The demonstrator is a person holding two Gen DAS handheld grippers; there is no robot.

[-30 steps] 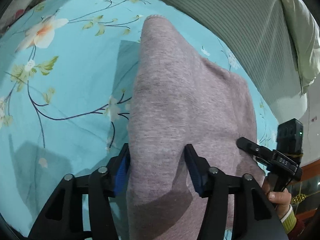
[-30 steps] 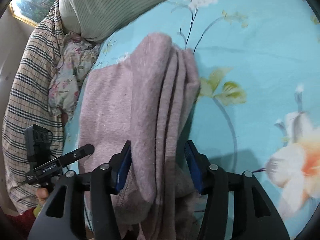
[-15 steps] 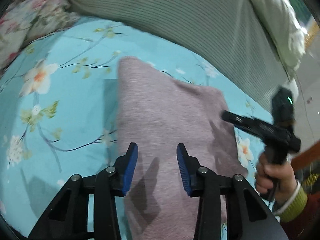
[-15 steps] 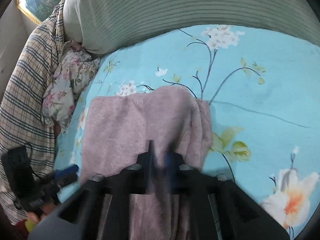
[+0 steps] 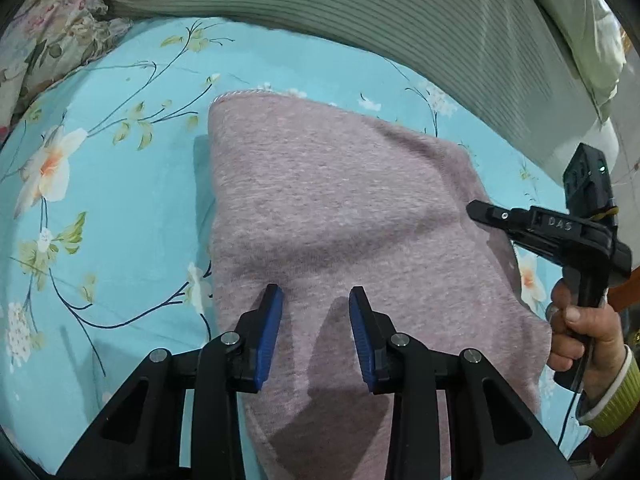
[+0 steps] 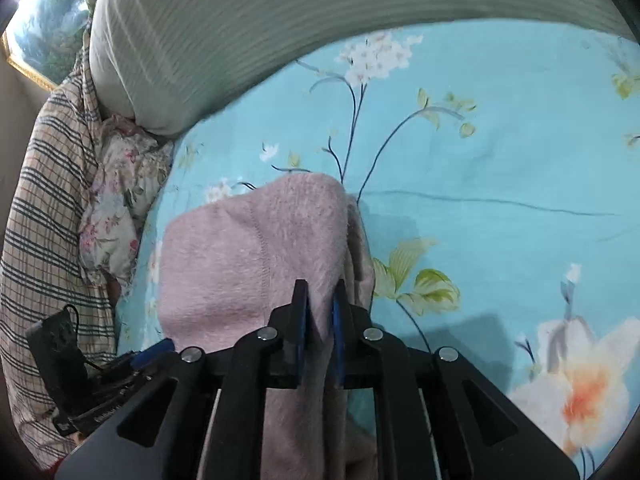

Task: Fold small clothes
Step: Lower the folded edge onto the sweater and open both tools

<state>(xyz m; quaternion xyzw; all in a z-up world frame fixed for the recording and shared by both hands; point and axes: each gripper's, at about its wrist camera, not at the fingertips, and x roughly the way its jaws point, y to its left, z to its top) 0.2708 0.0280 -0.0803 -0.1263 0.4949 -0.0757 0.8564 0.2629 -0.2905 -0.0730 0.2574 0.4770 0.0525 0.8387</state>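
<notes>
A folded pink knit garment point(image 5: 340, 208) lies on the turquoise floral bed sheet point(image 5: 120, 200). My left gripper point(image 5: 316, 300) hovers over its near part. Its jaws are closing, the blue pads are still apart, and only flat cloth lies below them. In the right wrist view the garment point(image 6: 248, 256) has a raised fold near its right edge. My right gripper point(image 6: 320, 300) pinches that fold between its pads, though its jaws are easing open. The right gripper point(image 5: 476, 210) also shows at the garment's right edge, held by a hand point(image 5: 580, 328). The left gripper point(image 6: 156, 354) shows at lower left.
A green striped pillow point(image 5: 400, 12) runs along the far side of the bed sheet point(image 6: 500, 140). A floral cushion point(image 6: 120, 184) and a plaid cloth point(image 6: 44, 200) sit at the left. A framed picture point(image 6: 44, 28) hangs behind them.
The left gripper let go of the garment, drew back from it and narrowed its jaws. The right gripper's jaws closed from wide apart onto a fold of the cloth and pulled back.
</notes>
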